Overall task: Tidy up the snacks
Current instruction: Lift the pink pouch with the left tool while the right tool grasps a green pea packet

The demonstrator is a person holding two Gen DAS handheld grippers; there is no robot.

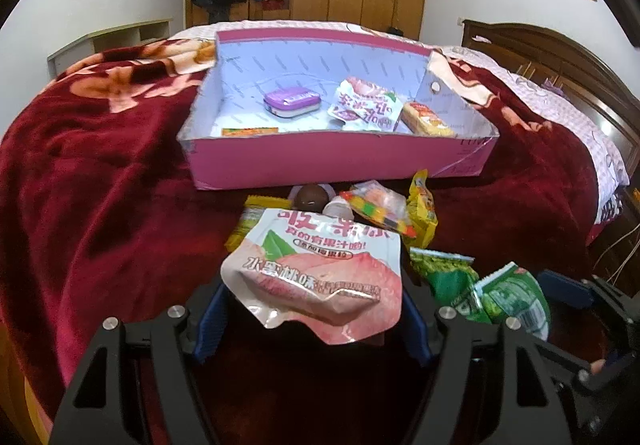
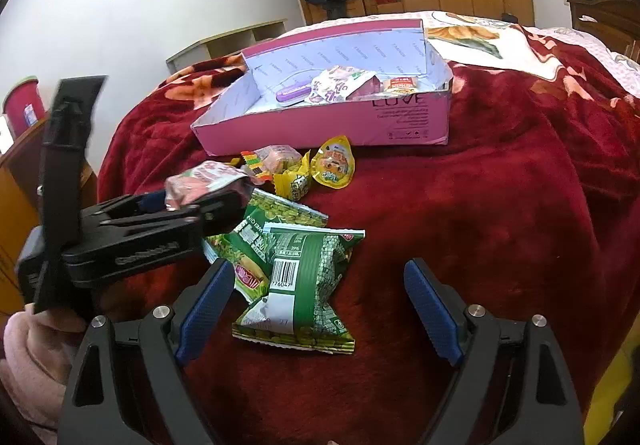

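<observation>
Left gripper [image 1: 312, 309]: clenched on the peach jelly pouch [image 1: 316, 277], blue pads pressing both side edges, pouch lifted off the red blanket [image 1: 100, 185]. Side-on in the right wrist view, the pouch [image 2: 204, 181] sticks out past its fingertips.

Right gripper [image 2: 320, 305]: released, jaws wide, nothing gripped. Green pea packet [image 2: 304, 285] lies between its fingers, barcode side up, closer to the left pad, not touched by either. A second green packet [image 2: 280, 213] sits just ahead of it, partly underneath.

Ahead of both grippers: loose pile of a clear candy bag [image 2: 276, 159], yellow wrappers [image 2: 294, 181] and a yellow jelly cup [image 2: 334, 163], then the pink box [image 1: 320, 161] beyond. Box holds a purple tin [image 1: 290, 103], another peach pouch [image 1: 364, 103], an orange-yellow bar [image 1: 426, 119] at the right end and a flat orange pack [image 1: 248, 131] against the near wall.
</observation>
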